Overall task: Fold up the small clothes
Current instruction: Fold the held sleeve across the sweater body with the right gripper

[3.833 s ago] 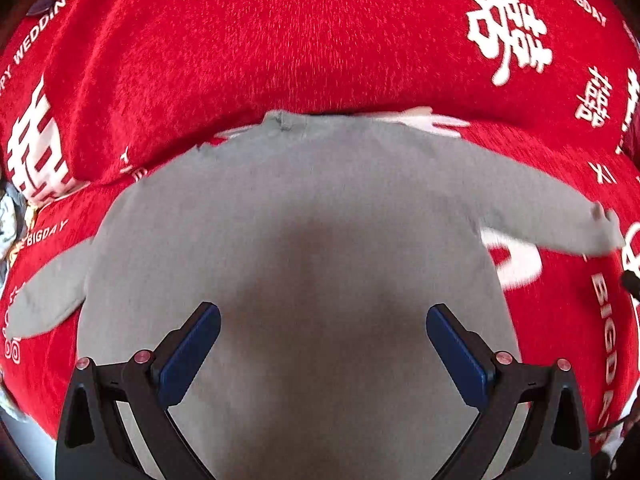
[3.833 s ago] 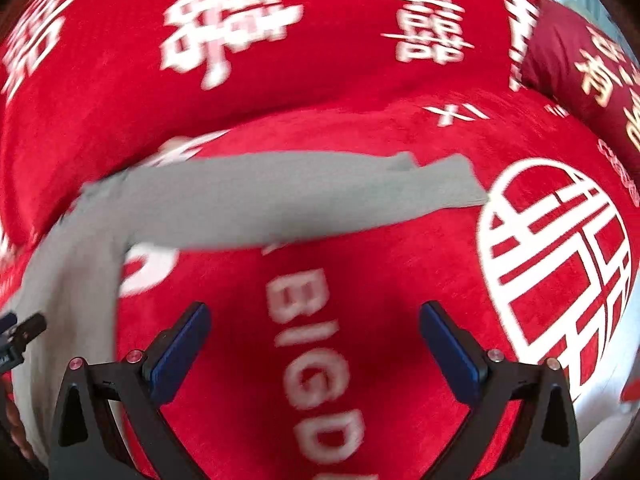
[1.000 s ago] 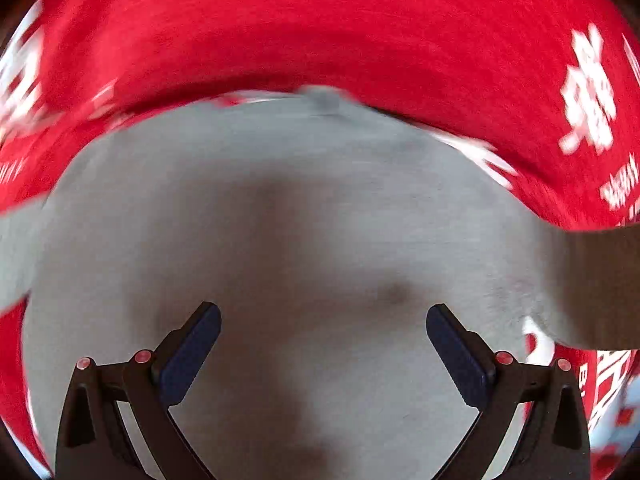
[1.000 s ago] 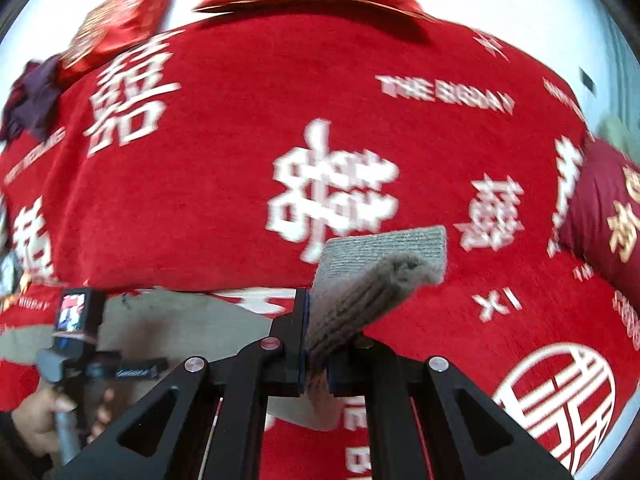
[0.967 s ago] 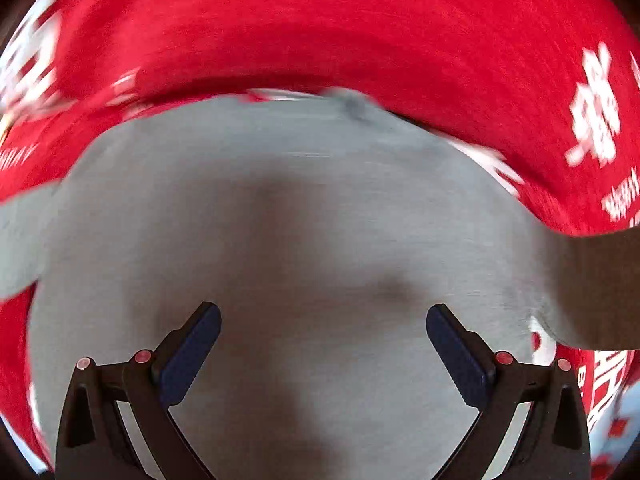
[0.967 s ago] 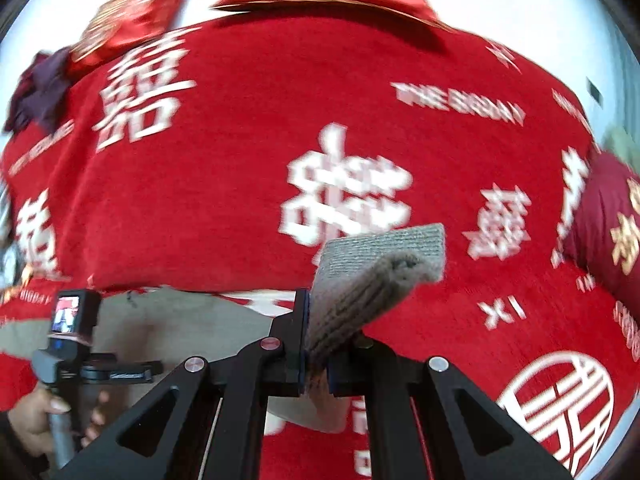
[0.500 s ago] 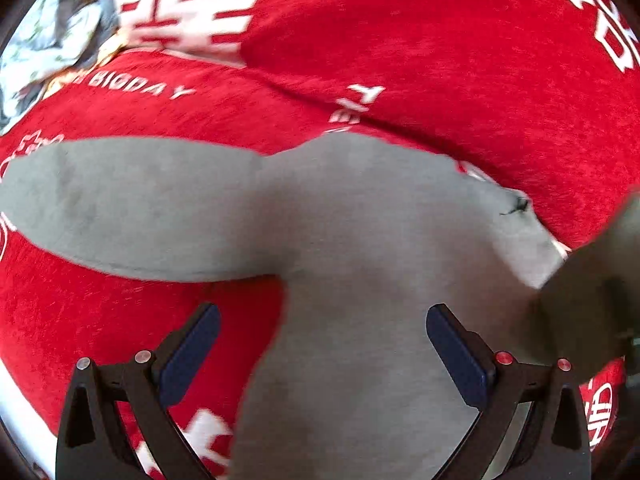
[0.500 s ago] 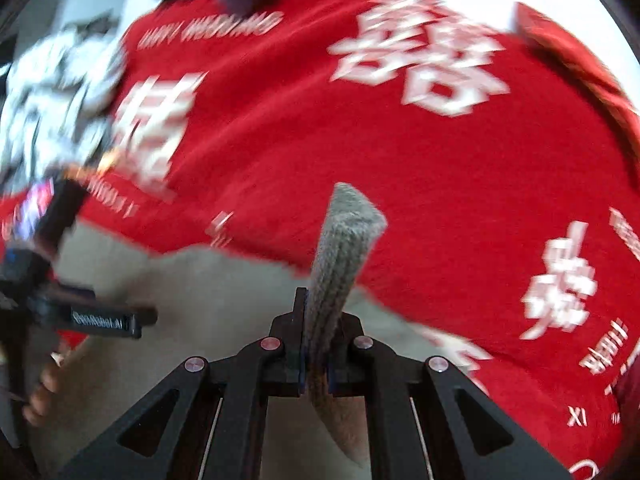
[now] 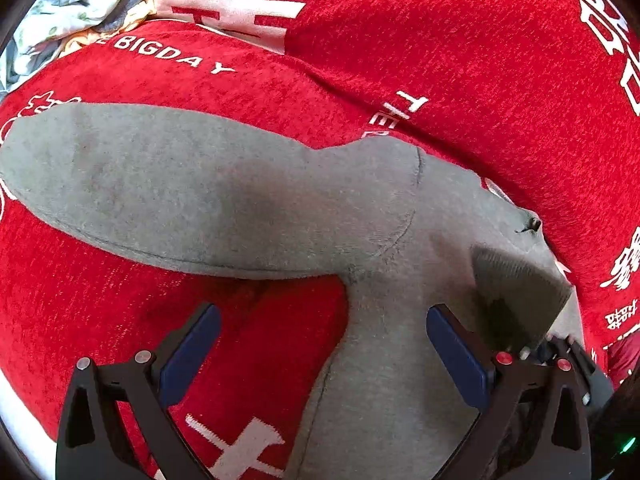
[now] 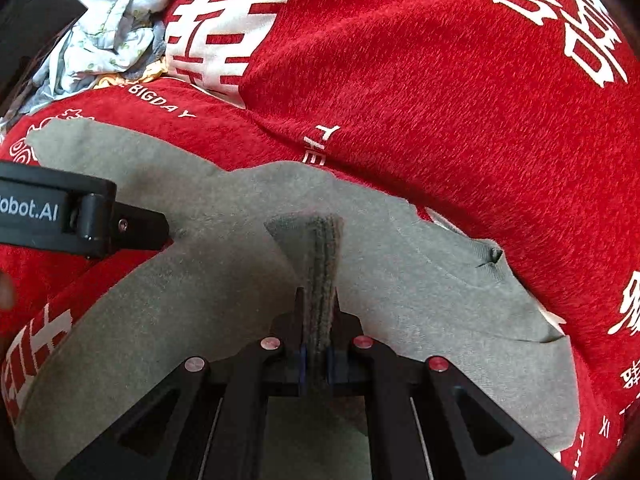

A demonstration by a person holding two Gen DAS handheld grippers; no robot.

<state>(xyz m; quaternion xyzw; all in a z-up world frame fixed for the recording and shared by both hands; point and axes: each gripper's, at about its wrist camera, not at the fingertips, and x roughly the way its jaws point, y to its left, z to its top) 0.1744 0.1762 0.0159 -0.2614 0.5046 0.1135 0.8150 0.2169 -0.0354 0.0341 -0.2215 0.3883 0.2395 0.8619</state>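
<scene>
Item: grey sweater (image 9: 248, 208), lying spread flat on a red plush cover (image 9: 460, 72) printed with white characters and lettering; in the left wrist view one sleeve (image 9: 120, 184) is stretching toward 9 o'clock, the body running down toward 6 o'clock. Right gripper (image 10: 315, 354): jaws pressing tight together on the ribbed cuff (image 10: 316, 256) of the other sleeve, the cuff standing up between the pads above the sweater's body; in the left wrist view that cuff (image 9: 516, 292) is showing at 4 o'clock. Left gripper (image 9: 320, 344): jaws standing wide apart, gripping nothing, hovering over the sweater's side edge below the armpit. Also present: a crumpled pale floral cloth (image 10: 108, 28) sitting at 10 o'clock in the right wrist view, off the cover's corner.
</scene>
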